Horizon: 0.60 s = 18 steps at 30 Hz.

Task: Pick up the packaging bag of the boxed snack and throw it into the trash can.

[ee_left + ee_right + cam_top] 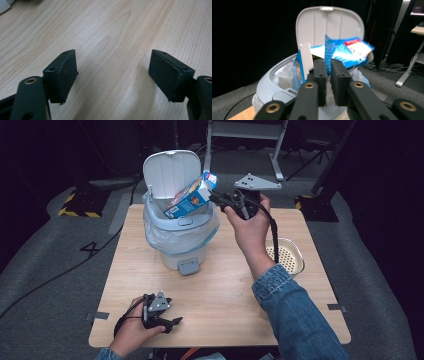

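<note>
Tipping blue carton (191,196) into open-lidded pedal bin (181,240) at table's twelve o'clock; right gripper (216,196) pinching carton's flap, not yet dropping; left gripper (176,321) idling released at seven o'clock.

Black two-jaw grippers (159,312) (227,199) — grey three-cornered top plates, brass-ringed screw holes, trailing black cables — blue denim sleeve (295,315).

Numeral "4" marked on floor (91,249)
</note>
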{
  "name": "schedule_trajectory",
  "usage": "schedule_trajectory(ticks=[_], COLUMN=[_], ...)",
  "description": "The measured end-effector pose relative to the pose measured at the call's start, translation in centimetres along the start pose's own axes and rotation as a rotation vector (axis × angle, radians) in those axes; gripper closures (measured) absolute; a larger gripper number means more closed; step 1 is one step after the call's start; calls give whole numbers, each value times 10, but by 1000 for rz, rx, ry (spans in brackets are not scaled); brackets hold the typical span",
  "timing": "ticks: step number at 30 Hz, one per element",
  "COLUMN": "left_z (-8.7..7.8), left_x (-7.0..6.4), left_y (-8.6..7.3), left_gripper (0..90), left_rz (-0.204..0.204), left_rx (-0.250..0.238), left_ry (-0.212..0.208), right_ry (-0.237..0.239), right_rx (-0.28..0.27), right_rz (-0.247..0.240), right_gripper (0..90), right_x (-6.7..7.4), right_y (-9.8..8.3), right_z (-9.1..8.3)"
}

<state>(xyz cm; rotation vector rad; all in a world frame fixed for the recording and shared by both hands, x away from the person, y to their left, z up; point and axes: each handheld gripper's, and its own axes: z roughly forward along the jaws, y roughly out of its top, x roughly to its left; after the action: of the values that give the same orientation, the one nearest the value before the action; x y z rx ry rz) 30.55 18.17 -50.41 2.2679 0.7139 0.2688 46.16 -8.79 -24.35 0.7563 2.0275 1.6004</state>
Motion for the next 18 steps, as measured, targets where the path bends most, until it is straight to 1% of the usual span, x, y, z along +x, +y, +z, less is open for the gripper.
schedule_trajectory(ticks=[1,2,3,4,5,7,10,11,12,13,14,15,16,18], left_z=[0,0,0,0,0,0,0,0,0,0,0,0,0,0], left_x=[0,0,0,0,0,0,0,0,0,0,0,0,0,0], left_y=[0,0,0,0,0,0,0,0,0,0,0,0,0,0], left_gripper=[235,236,235,235,235,235,236,236,236,236,236,236,236,236], left_rz=[0,1,1,1,1,1,1,2,1,1,1,1,1,1], left_rx=[0,0,0,0,0,0,0,0,0,0,0,0,1,0], left_ry=[0,0,0,0,0,0,1,1,0,0,0,1,1,2], right_ry=[-6,-13,-11,-5,-14,-22,-25,-11,-11,-3,-3,-4,4,3], right_rx=[4,5,1,-14,-14,-14,-15,-28,-28,-15,-3,5,9,10], right_rz=[-4,-5,1,9,6,-3,0,-10,-10,-38,-65,-76,-75,-81], right_gripper=[767,718,676,611,593,584,566,631,631,733,801,874,897,900], right_x=[1,1,1,1,2,2,2,3,3,4,5,6,6,7], right_y=[0,0,0,1,1,2,2,2,2,3,3,3,3,4], right_z=[3,6,8,10,11,10,8,6,6,5,3,2,1,-1])
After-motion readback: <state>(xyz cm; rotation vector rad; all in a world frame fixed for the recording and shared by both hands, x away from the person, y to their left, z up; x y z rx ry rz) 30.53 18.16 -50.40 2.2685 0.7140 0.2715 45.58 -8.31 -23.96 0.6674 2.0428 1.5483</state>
